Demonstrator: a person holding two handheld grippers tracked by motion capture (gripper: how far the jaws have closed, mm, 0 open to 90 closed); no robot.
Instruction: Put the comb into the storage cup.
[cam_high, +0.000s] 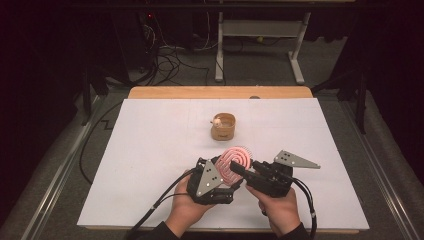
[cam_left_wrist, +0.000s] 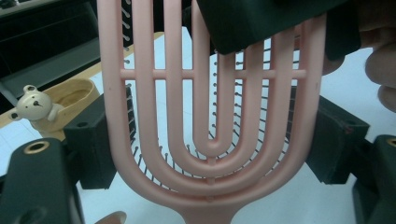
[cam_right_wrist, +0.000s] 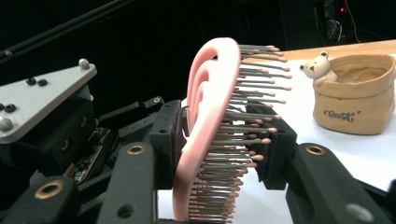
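Observation:
A pink vented hairbrush (cam_high: 236, 159) is held up off the white table sheet (cam_high: 150, 150) between both grippers, near the front middle. My left gripper (cam_high: 221, 171) is shut across the width of the brush head (cam_left_wrist: 210, 93), with a black pad against each pink edge. My right gripper (cam_high: 241, 168) comes in from the right and is shut across the brush's thickness (cam_right_wrist: 205, 116): one pad sits on the pink back, the other on the bristle tips (cam_right_wrist: 261, 140). The handle runs out of sight below the jaws.
A tan cup with a small bear figure on its rim (cam_high: 223, 126) (cam_left_wrist: 51, 105) (cam_right_wrist: 352, 93) stands behind the brush at mid-table. The sheet ends at a wooden table edge (cam_high: 220, 92). Cables and a desk frame (cam_high: 260, 45) lie on the floor beyond.

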